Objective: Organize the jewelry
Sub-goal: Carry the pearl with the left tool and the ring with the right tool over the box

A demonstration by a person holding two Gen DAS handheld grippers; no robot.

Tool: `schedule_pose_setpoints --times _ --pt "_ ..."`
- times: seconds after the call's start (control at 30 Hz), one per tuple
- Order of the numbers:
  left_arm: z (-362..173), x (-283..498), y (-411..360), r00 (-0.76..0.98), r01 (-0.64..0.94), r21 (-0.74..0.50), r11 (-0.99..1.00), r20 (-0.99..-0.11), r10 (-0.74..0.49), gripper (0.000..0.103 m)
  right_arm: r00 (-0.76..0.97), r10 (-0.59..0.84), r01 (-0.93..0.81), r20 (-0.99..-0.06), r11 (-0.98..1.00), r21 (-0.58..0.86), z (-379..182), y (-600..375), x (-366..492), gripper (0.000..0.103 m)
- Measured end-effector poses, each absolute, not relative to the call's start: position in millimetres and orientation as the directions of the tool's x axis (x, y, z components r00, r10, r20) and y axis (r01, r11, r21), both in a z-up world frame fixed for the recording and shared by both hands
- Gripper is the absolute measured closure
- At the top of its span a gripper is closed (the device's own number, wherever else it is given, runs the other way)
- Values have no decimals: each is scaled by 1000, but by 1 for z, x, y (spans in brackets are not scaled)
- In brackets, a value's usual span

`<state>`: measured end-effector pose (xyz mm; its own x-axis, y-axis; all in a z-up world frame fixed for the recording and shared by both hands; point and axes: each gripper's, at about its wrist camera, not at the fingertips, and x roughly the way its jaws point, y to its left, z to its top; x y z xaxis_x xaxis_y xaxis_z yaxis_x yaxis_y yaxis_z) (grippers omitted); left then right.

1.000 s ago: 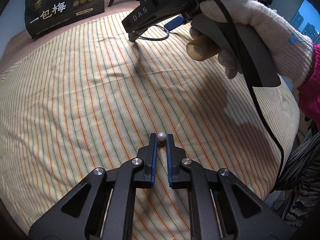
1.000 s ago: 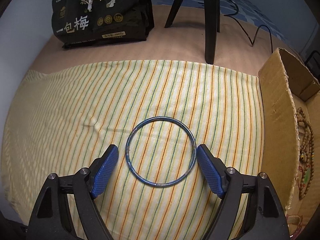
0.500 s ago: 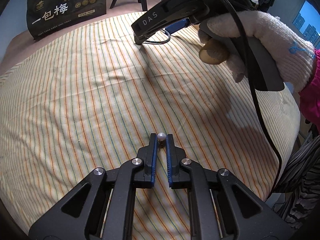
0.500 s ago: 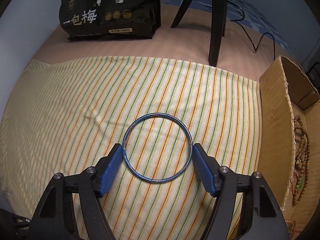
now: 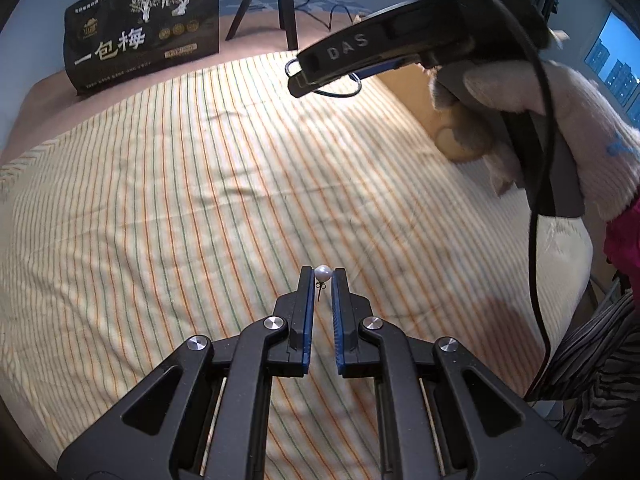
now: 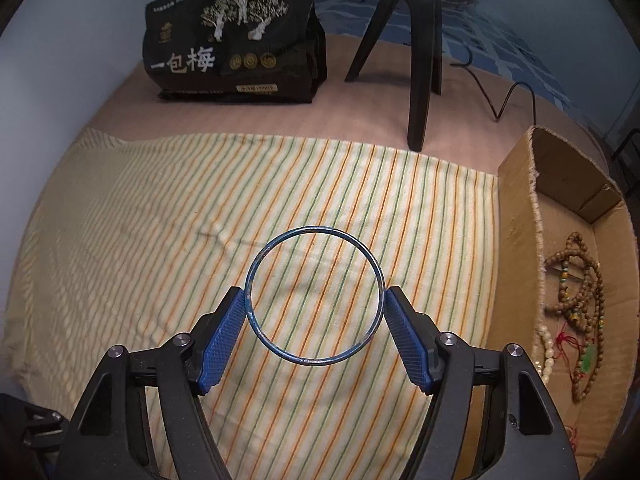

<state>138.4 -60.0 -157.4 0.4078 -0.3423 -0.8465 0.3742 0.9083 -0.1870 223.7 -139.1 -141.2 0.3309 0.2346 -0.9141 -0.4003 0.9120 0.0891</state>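
My left gripper (image 5: 322,274) is shut on a small pearl earring (image 5: 322,273), held at the fingertips above the striped cloth (image 5: 180,200). My right gripper (image 6: 315,300) is shut on a thin blue bangle (image 6: 315,232), its pads touching both sides of the ring, lifted off the cloth. In the left wrist view the right gripper (image 5: 304,80) shows at the far side with the bangle (image 5: 340,90) partly hidden behind it. A cardboard box (image 6: 520,216) at the right holds bead necklaces (image 6: 576,304).
A black snack bag (image 6: 236,52) stands at the back left on the pink surface. Black tripod legs (image 6: 420,60) and a cable (image 6: 500,100) are behind the cloth. A gloved hand (image 5: 540,120) holds the right gripper.
My right gripper has closed on the blue bangle and lifted it off the cloth. My left gripper has kept its hold on the pearl earring and moved little.
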Motion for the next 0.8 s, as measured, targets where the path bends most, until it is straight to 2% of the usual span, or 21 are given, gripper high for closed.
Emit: schedule_pose_setpoints --times 0.3,0.8 --pt "-122 146 -69 471 375 -202 905 -799 -374 96 389 284 -395 -876 911 121 -101 -166 210 32" --pt "-69 168 -106 560 412 -229 882 -700 -443 96 495 272 -282 -825 949 143 -59 -249 202 32"
